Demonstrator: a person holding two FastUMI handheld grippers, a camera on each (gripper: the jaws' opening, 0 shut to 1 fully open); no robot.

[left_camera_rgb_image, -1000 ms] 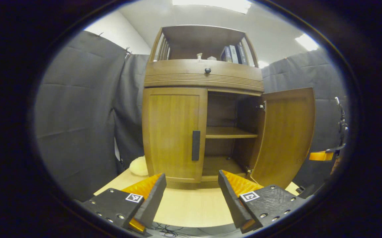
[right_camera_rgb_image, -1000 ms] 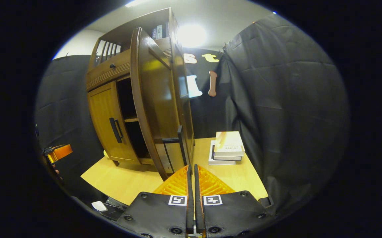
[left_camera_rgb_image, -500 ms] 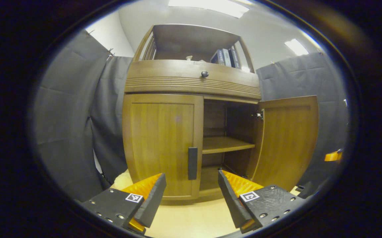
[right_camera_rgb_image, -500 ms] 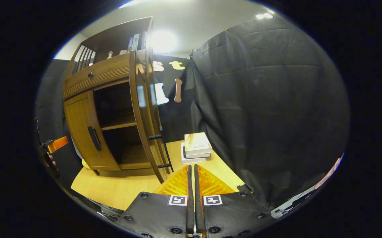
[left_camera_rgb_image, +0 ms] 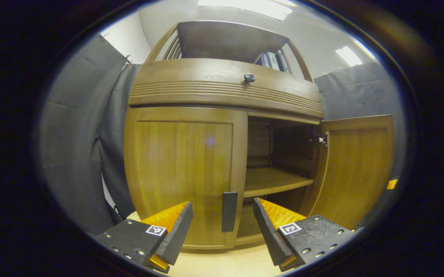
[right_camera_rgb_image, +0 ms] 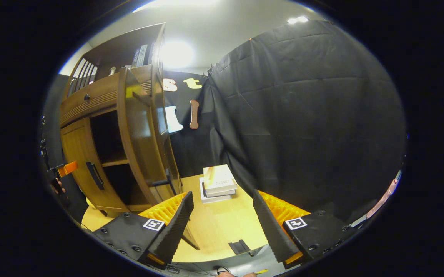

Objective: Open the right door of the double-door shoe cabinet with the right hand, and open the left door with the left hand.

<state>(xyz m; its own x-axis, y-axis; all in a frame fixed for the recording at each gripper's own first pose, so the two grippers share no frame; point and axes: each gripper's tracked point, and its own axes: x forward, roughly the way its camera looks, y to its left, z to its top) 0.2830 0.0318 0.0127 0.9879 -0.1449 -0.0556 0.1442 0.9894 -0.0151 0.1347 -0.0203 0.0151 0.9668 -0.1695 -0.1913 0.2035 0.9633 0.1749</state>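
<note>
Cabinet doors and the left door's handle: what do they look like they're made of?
Left door and right door: wood or wood veneer, warm brown with vertical grain and a satin sheen; which one can't be told. Handle: matte black bar, probably metal or plastic, with no visible grain.

The left door's handle [left_camera_rgb_image: 229, 211] is partly hidden at its foot by the claw. The right door [left_camera_rgb_image: 354, 173] is cut off by the edge. Spines of the books [left_camera_rgb_image: 272, 60] are too small to be told.
</note>
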